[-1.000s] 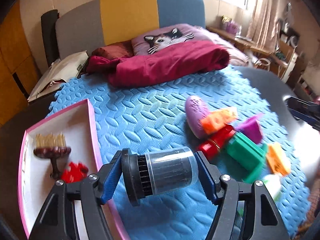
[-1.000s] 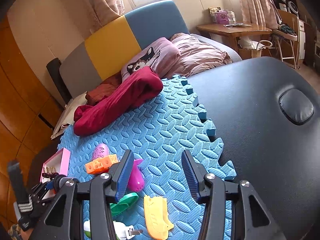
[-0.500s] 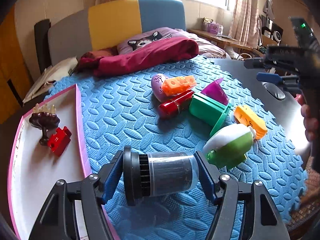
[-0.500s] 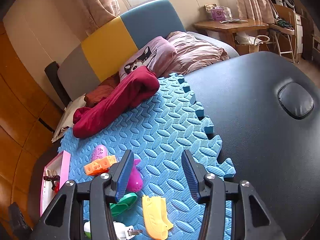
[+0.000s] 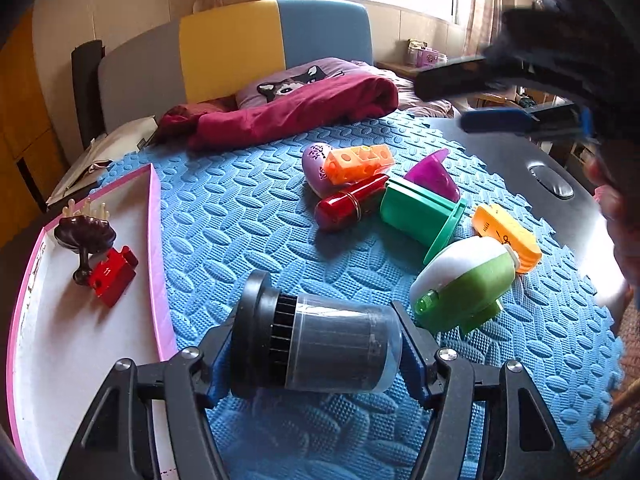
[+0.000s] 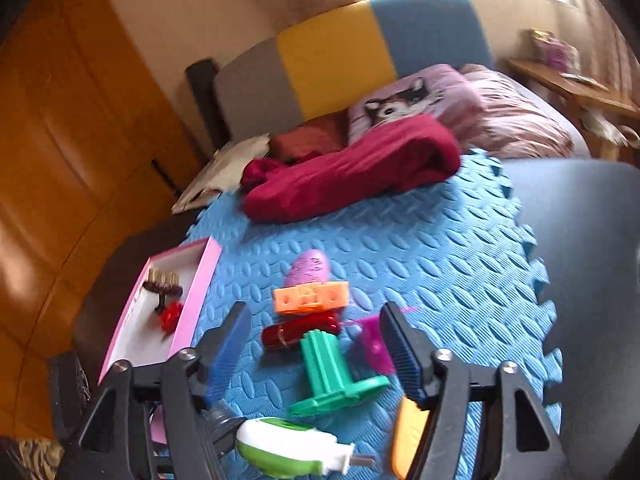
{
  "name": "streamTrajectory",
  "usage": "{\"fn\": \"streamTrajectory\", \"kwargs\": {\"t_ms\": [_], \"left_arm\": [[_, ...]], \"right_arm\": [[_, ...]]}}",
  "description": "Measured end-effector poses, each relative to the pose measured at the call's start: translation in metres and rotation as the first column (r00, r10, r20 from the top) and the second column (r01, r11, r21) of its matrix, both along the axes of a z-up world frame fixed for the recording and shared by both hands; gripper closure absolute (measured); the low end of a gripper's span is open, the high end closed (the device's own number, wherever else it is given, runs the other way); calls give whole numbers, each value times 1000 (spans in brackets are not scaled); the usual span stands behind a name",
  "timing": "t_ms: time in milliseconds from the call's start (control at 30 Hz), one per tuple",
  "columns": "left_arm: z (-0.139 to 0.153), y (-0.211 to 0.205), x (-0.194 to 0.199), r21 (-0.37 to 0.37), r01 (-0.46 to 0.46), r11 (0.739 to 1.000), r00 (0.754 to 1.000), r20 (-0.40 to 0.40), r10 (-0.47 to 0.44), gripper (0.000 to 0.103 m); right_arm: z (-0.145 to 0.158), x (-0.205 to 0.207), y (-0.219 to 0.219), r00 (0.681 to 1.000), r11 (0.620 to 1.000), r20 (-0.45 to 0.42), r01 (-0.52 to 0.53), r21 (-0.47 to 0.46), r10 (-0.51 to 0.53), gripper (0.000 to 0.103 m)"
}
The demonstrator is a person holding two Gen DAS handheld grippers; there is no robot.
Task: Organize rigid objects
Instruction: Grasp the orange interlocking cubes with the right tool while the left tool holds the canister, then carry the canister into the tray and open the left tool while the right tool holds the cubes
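Observation:
My left gripper (image 5: 318, 344) is shut on a dark cylinder with a clear cap (image 5: 340, 352), which lies sideways just above the blue foam mat (image 5: 240, 208). It is right of the pink-rimmed tray (image 5: 154, 216). A brown brush (image 5: 84, 232) and a red brick (image 5: 112, 276) lie in the tray. My right gripper (image 6: 316, 350) hovers over the toy pile, jaws opening, with nothing pressed between them. Beneath it are a green flanged piece (image 6: 328, 368), a red tube (image 6: 300, 330), an orange block (image 6: 310, 298) and a magenta cone (image 6: 374, 340). A white-green bottle (image 6: 280, 444) lies nearest.
A maroon blanket (image 5: 292, 112) and a cat pillow (image 5: 296, 80) lie at the mat's far edge. A black padded table (image 5: 560, 208) borders the mat on the right. An orange-yellow piece (image 5: 504, 236) lies near that edge. A person's hand (image 5: 616, 216) shows at far right.
The right gripper has swung left over the toy pile, rolled, and its jaws have widened. The left gripper drew back from the pile at first, still gripping the cylinder.

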State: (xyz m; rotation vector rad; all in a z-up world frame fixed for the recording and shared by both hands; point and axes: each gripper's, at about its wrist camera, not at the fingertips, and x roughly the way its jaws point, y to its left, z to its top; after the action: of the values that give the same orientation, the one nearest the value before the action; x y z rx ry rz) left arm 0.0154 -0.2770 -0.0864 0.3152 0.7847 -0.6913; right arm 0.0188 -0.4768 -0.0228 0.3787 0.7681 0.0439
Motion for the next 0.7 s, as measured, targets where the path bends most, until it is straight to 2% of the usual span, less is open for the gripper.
{"fn": "streamTrajectory", "kwargs": {"t_ms": [100,233,300,400,467,700], "left_arm": [[0,1,0,-6,-2,1000,1000,1,2,35],[-2,2,1,-11,-6,1000,1000,-12,6,34],[-5,2,3,-5,-13,1000,999,-33,13,34],[-6,2,2,-4,-23,1000,999,-30,23,34],[-6,2,2,-9,-20,1000,999,-33,19,35],[-2,7,1,-34,-10,999,998,-65,7,35]], "right_arm": [[-5,22,11,997,997,-55,-61,-48,59,22],[-20,52,26,979,983,-159,-146,-113,127,21],[-28,63,29,973,976,-202,-148,-158,115,21],[-39,74,27,968,978,-235,-130,-161,90,21],[-43,76,29,964,974,-254,-128,-186,78,42],[-14,48,30,989,978,-136,-78,-194,51,42]]}}
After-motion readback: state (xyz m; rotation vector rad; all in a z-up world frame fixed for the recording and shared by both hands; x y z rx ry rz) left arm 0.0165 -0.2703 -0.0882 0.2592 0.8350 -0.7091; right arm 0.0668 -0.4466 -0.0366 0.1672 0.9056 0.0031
